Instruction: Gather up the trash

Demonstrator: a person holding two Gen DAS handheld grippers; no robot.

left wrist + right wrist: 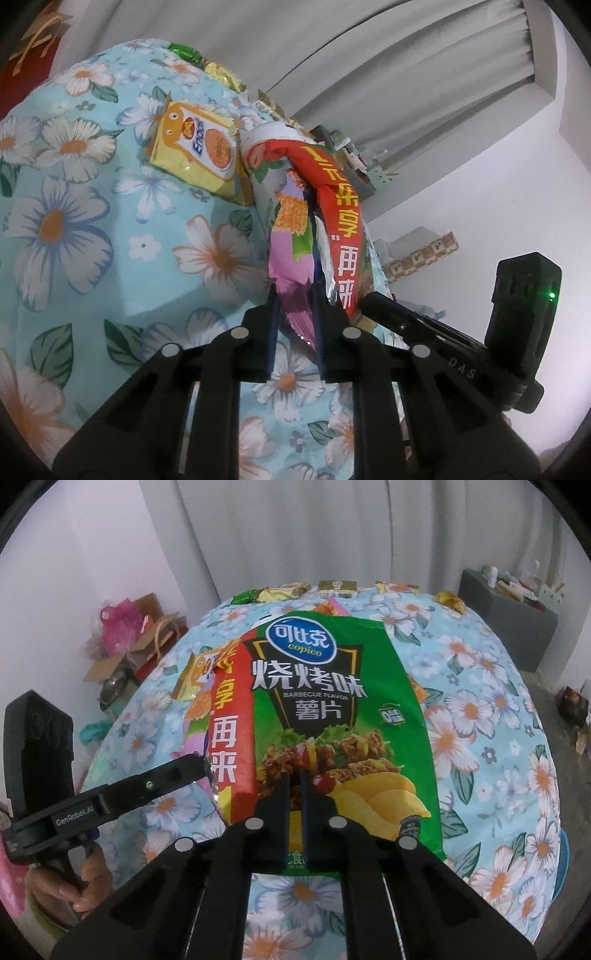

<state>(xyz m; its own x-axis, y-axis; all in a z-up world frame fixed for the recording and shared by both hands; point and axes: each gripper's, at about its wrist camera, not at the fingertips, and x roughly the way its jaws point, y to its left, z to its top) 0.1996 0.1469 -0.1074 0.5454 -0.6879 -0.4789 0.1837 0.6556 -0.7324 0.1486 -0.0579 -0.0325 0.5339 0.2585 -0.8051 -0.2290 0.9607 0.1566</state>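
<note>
A big green chip bag (332,709) with a red side stripe lies over the flowered tablecloth (480,709). My right gripper (294,775) is nearly shut above the bag's lower half; whether it pinches the bag I cannot tell. My left gripper (293,295) is shut on a bundle of wrappers, a pink and purple one (291,258) against the bag's red edge (332,206). It shows at the bag's left edge in the right wrist view (199,764). The right gripper's fingertip shows in the left wrist view (373,301).
A yellow cookie packet (199,155) lies on the cloth left of the bag. Small gold and green candy wrappers (288,590) sit along the table's far edge. A grey cabinet (509,620) stands at the far right, boxes and bags (129,642) at the left.
</note>
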